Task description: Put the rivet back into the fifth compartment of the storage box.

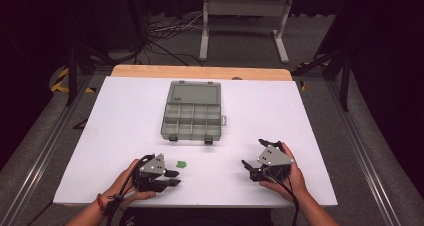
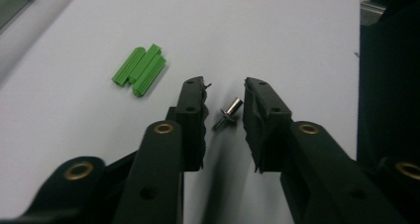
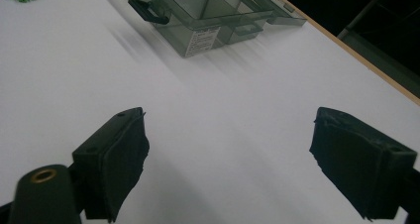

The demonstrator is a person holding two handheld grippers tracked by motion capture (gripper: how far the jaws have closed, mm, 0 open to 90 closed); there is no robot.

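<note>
Left gripper (image 2: 224, 92): jaws narrowed around, not yet pinching, a small silver metal rivet-like pin (image 2: 228, 113) lying on the white table (image 2: 277, 30), apparently lined up for pickup. Green ribbed plastic wall plugs (image 2: 139, 69): just beside. Right gripper (image 3: 228, 135): jaws wide, empty, idle. Grey translucent compartment box (image 1: 192, 111): farther off, lid open, compartments apparently empty.

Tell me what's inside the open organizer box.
The organizer box lies open, its lid flat behind. Its compartments look empty in the high view; the near wall hides some floors in the right gripper view.
</note>
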